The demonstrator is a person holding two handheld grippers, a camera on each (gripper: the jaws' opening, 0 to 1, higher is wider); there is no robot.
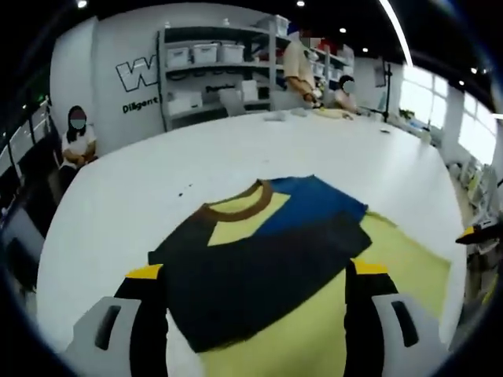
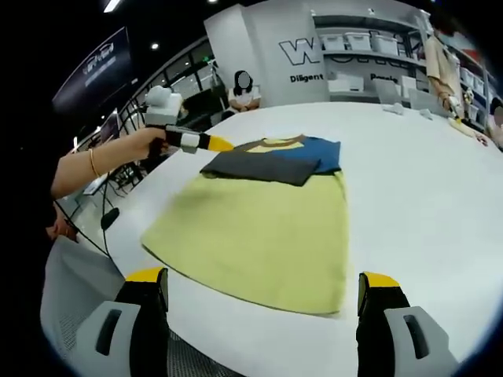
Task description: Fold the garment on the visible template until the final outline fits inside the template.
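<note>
Here, the half-folded T-shirt (image 2: 267,212) is laid lengthwise on the desk (image 2: 424,188) ahead of the open, empty right tool (image 2: 263,314); the left tool (image 1: 255,314), nearer the collar, is also open.

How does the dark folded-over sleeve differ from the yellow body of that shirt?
The dark grey folded sleeve panel is a narrow band lying across the chest on top; the pale yellow shirt body is a far larger sheet spread flat beneath it. The sleeve sits near the brown collar, the body runs to the hem. Both lie flat on the white table.

Table (image 2: 424,188): large, white, rounded edge. Lying directly on it: yellow-green template sheet (image 2: 259,236), flat near the edge, with the partly folded T-shirt (image 2: 275,159) across its far end.
</note>
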